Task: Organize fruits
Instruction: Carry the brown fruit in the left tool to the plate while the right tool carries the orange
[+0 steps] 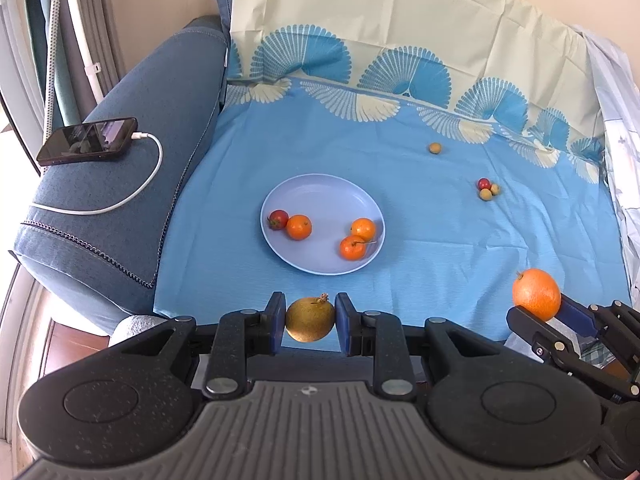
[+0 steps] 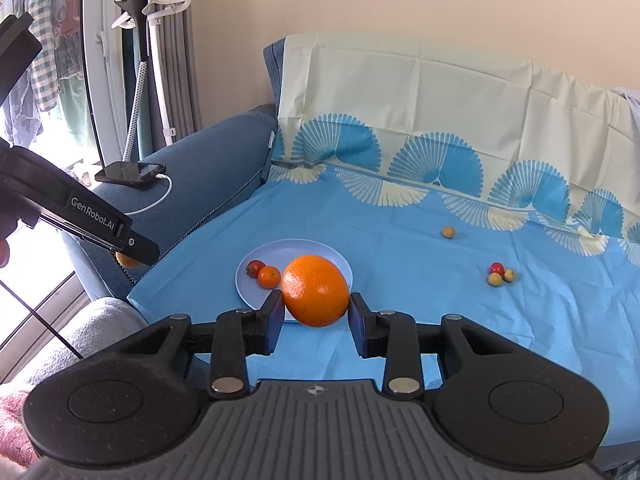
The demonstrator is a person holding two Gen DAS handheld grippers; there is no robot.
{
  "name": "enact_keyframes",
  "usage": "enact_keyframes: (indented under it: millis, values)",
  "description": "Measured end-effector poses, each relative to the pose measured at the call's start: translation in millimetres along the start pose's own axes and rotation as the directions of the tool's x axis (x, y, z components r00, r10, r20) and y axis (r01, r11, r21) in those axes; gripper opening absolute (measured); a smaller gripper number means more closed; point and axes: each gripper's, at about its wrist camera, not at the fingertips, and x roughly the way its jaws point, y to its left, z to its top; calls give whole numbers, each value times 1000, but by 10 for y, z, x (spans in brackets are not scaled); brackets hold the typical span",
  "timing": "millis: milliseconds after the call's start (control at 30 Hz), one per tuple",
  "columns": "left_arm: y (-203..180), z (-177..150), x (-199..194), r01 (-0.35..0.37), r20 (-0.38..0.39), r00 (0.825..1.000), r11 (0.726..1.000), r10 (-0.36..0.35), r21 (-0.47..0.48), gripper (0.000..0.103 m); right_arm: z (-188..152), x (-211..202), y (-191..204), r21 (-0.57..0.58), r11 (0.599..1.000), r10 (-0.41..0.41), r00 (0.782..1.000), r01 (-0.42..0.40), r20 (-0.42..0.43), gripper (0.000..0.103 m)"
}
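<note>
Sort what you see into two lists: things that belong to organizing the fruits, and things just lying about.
Belongs to the job: plate, big orange in the right gripper, yellow-brown fruit in the left gripper, small loose fruits.

Just lying about: phone, charging cable, sofa armrest.

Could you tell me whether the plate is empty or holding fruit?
Holding fruit: the plate carries three small oranges and one red fruit.

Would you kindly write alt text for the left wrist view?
The left gripper clamps a yellow-brown pear above a blue cloth. Beyond, a pale plate holds three small oranges and a red fruit. At right, the right gripper holds a large orange.
</note>
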Motion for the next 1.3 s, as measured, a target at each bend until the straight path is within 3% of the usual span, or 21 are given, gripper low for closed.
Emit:
enact_keyframes:
  millis: [667,1100,1300]
  values:
    - [130,258,464,-3,-40,999,1000,3,-4,29,80,448,20,-16,1000,-5,998,4,-62,36]
    - [210,629,1107,-11,-119,993,1000,9,-17,29,212,1089,23,-19,1000,14,991,-17,-135,36]
    - [319,900,1518,15,-152,988,999,-23,-52,29,271,1519,0,-16,999,34,985,-37,-170,36]
